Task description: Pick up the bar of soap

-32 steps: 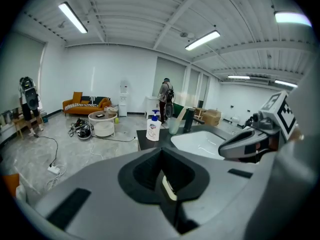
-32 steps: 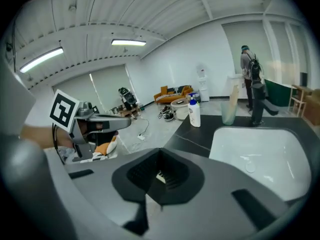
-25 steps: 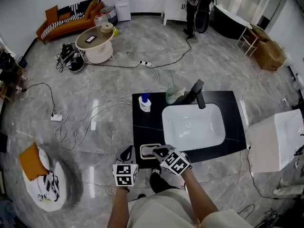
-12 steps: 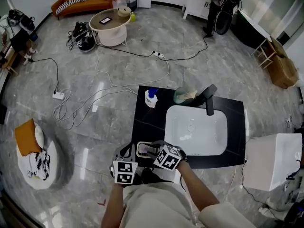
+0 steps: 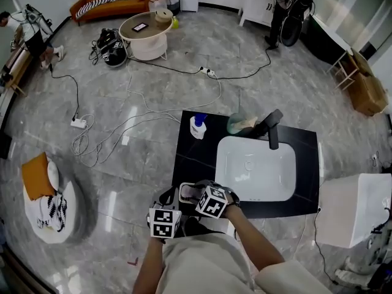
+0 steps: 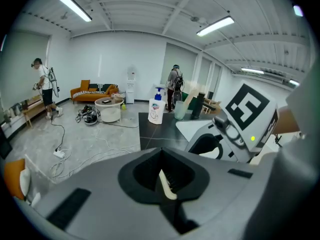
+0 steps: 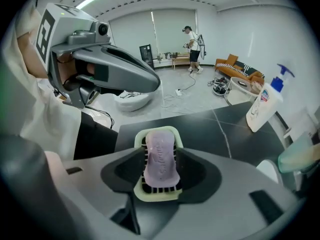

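Right gripper – jaws clamped on bar of soap, soap lying in slatted dish at black counter front corner; left gripper – clenched, empty

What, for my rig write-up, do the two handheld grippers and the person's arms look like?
The left gripper and right gripper are matte grey moulded shells with black ribbed pads inside the jaws. Each carries a white cube printed with black square markers, with a small green light beside it. No cables show. The forearms are bare below pale cream clothing.
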A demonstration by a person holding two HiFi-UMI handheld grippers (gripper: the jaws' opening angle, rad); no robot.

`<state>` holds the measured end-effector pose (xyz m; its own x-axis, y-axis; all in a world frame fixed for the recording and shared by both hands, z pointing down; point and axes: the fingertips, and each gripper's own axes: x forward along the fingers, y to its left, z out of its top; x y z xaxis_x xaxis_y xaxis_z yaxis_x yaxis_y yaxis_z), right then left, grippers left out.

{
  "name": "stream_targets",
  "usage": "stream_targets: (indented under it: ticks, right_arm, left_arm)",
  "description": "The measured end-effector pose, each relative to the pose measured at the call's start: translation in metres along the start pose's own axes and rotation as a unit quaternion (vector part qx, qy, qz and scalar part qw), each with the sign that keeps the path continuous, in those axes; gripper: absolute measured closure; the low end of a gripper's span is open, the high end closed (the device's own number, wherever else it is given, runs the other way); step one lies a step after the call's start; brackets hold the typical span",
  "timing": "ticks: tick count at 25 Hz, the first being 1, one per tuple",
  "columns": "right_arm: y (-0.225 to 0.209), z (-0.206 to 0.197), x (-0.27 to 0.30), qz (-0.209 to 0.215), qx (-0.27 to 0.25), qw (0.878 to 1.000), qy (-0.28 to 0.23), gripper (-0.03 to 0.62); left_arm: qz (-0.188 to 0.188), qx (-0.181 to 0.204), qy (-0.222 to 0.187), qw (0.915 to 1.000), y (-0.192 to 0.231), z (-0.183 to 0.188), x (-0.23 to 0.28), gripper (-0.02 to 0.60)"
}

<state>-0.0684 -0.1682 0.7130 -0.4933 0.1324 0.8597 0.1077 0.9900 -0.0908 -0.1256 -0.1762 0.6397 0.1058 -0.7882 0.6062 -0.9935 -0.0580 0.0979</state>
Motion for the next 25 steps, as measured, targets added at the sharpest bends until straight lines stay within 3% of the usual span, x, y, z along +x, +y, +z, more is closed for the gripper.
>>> stream_targets:
  ticks: [8,17,25]
  right_arm:
    - [-0.002,-0.009,0.014,-0.012,-0.043,0.996,0.082,0.391]
    - [-0.001,-0.015,0.026,0.003,-0.097,0.974,0.207,0.393]
    - [-0.001,-0.013,0.029,-0.001,-0.098,0.977,0.191,0.398]
  left_arm:
    - [0.012,-0.027,-0.003,0.9996,0.008,-0.007,-0.003,0.575]
    - [0.024,-0.054,-0.006,0.9983,0.018,-0.013,0.0,0.575]
    - [0.022,-0.05,-0.005,0.9985,0.018,-0.014,0.004,0.575]
